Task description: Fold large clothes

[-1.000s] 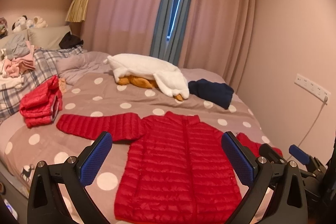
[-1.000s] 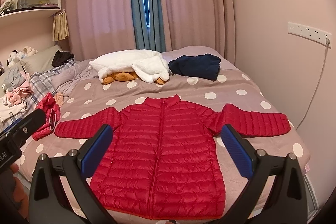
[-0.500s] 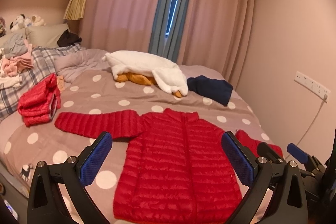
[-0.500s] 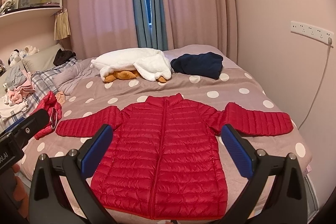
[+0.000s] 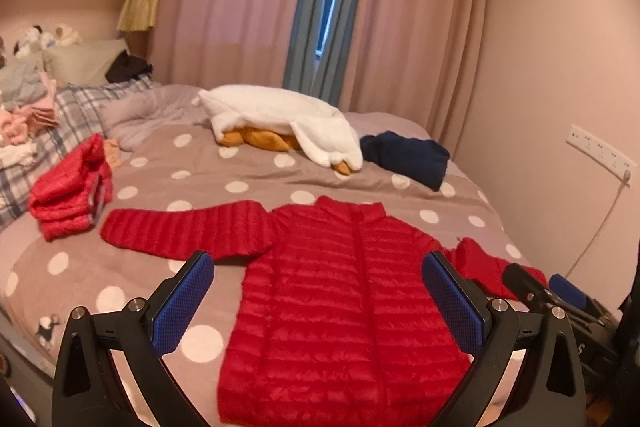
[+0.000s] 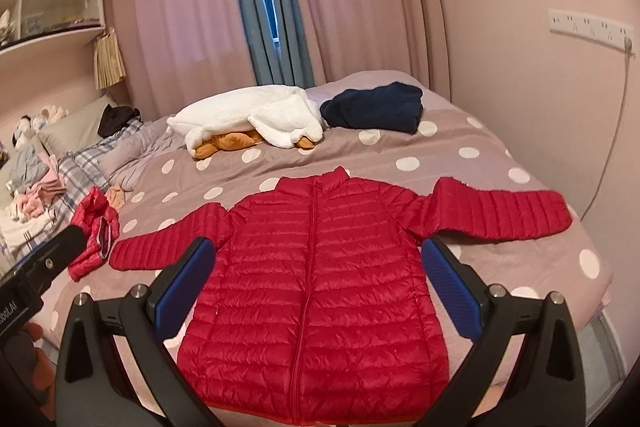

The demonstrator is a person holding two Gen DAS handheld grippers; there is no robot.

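A red quilted jacket point(image 5: 340, 299) point(image 6: 316, 279) lies flat and front-up on the polka-dot bed point(image 5: 200, 187) point(image 6: 472, 151), zip closed, both sleeves spread out sideways. My left gripper point(image 5: 318, 301) hovers above the jacket's lower body, open, nothing between its blue pads. My right gripper point(image 6: 316, 291) hangs over the jacket's middle, also open and empty. In the left wrist view the right gripper's body point(image 5: 560, 299) covers the end of the jacket's right sleeve. The left gripper's body point(image 6: 44, 267) shows at the left edge of the right wrist view.
A folded red jacket point(image 5: 70, 189) point(image 6: 94, 233) sits at the bed's left. Further back lie a white fleece over an orange item point(image 5: 280, 125) point(image 6: 256, 121) and a folded navy garment point(image 5: 404, 157) point(image 6: 374, 107). Pillows and clothes pile up at the left; a wall stands close on the right.
Both grippers have shifted slightly, so the jacket sits a little differently in each view. The jacket has not moved and both grippers stay open.
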